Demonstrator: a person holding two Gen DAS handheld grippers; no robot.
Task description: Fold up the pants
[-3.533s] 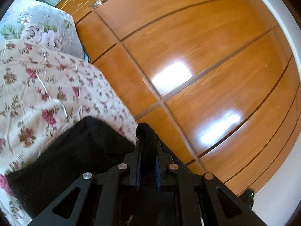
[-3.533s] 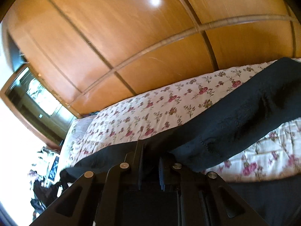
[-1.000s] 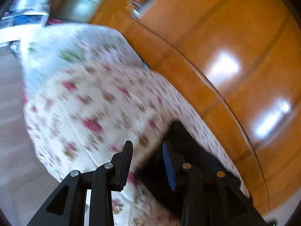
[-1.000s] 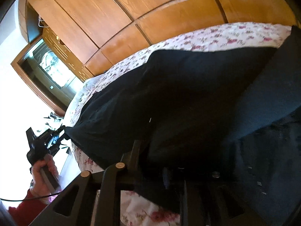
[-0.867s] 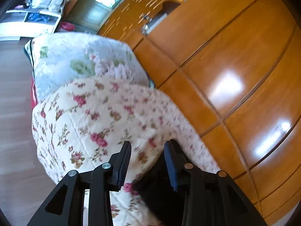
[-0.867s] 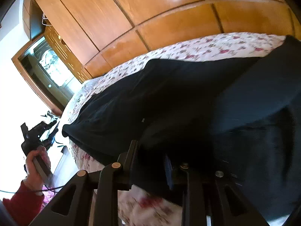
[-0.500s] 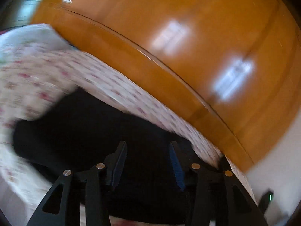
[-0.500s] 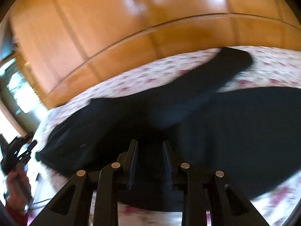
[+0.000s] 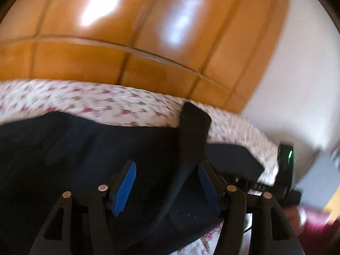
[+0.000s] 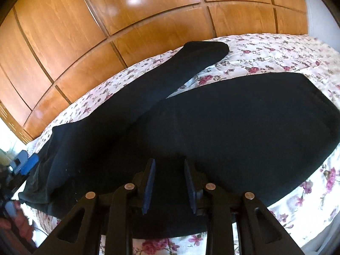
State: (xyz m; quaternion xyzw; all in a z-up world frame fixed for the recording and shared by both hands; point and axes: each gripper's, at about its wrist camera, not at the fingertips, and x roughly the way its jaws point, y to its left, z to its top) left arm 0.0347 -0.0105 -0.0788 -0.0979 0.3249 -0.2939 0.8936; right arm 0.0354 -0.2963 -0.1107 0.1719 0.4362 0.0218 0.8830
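Pants (image 10: 212, 127) lie spread beneath left tongs (image 9: 167, 182) and right tongs (image 10: 169, 182), both parted, just widening.

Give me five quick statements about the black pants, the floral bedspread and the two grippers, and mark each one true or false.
1. The black pants lie on a floral bedspread with pink roses. True.
2. The right gripper is clamped on a fold of the pants. False: its blue pads stand apart with nothing pinched between them.
3. Glossy wooden panels rise behind the bed. True.
4. The left gripper is shut. False: its jaws have just been opening and stand wide, over the cloth without pressing on it.
5. One pant leg sticks out at an angle toward the panels. True.
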